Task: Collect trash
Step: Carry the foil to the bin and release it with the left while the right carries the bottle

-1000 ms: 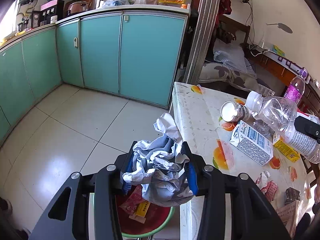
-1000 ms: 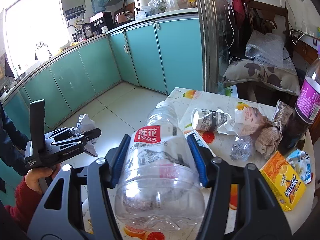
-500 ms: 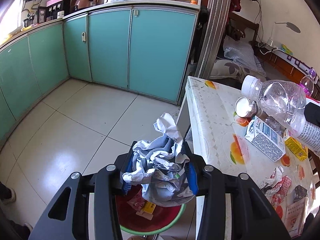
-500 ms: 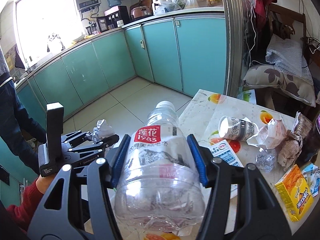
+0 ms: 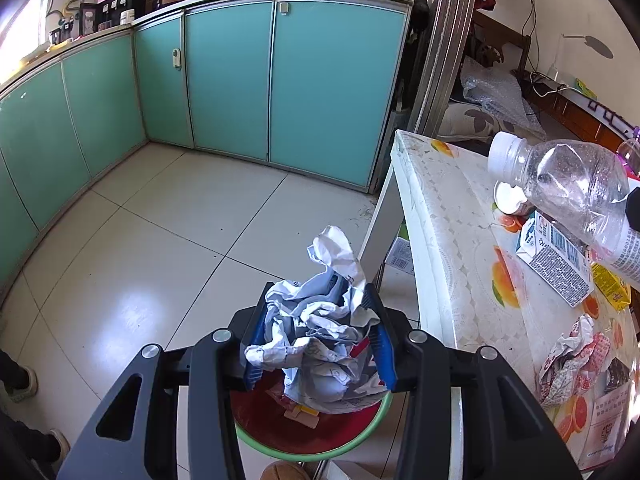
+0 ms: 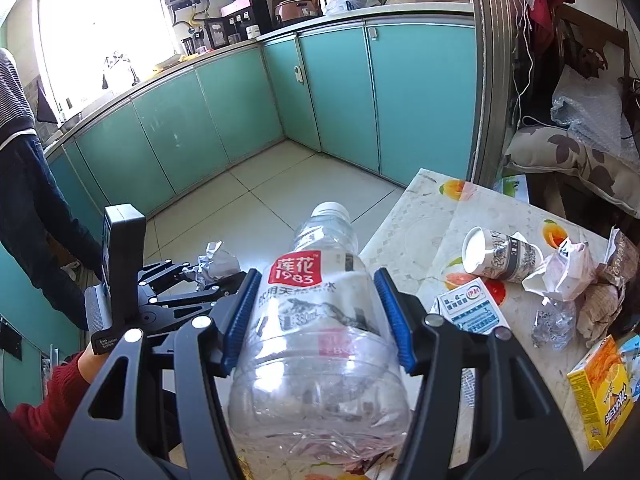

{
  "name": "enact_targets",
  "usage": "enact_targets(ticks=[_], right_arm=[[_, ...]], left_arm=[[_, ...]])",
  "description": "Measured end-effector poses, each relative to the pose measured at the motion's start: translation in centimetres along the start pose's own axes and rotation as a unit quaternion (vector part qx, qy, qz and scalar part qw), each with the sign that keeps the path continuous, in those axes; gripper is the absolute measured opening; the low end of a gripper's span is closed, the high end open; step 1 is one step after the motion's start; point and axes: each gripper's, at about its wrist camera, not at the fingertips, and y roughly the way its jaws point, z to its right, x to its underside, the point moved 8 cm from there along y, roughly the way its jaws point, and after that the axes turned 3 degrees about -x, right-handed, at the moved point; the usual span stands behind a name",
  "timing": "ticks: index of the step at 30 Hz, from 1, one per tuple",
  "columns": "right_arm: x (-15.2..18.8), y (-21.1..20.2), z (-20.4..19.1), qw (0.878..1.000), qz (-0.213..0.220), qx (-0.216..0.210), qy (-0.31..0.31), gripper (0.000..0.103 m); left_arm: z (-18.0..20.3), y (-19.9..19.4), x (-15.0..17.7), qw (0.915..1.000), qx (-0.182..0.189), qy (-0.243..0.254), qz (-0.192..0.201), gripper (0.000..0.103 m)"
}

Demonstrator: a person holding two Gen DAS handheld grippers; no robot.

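My left gripper (image 5: 318, 344) is shut on a crumpled white paper wad (image 5: 320, 336) and holds it over a red bin with a green rim (image 5: 360, 440) on the floor beside the table; the bin holds some wrappers. My right gripper (image 6: 320, 320) is shut on an empty clear plastic water bottle (image 6: 316, 344) with a red label, held above the table's left edge. The bottle also shows in the left wrist view (image 5: 568, 192). The left gripper with its paper shows in the right wrist view (image 6: 192, 280).
The table (image 5: 448, 248) with a fruit-print cloth carries a milk carton (image 6: 468, 308), a tipped paper cup (image 6: 500, 256), a yellow juice box (image 6: 600, 392), crumpled wrappers (image 5: 568, 360) and foil (image 6: 552, 320). Teal cabinets (image 5: 240, 80) line the tiled floor. A person (image 6: 24, 168) stands at left.
Both grippers have moved left, away from the table, still holding their items. The left gripper and paper now sit more squarely above the red bin.
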Motion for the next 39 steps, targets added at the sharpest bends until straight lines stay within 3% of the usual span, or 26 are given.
enact_targets(ticks=[10,25,39], right_arm=[[-0.5,1.6,-1.0,1.0,-0.028,-0.008,0.005,0.056],[-0.4,7.3,-4.0,0.995,-0.091,-0.039,0.004,0.056],[0.2,10.2,-3.8,0.991,-0.121,-0.042,0.026,0.056]], left_arm=[[-0.5,0.6,0.0,0.9999,-0.003,-0.008,-0.008,0.041],[-1.3,1.1,0.4,0.9996,-0.012,-0.017,-0.018,0.041],[-1.8,1.6,0.7,0.9994,-0.012,-0.022,-0.024,0.041]])
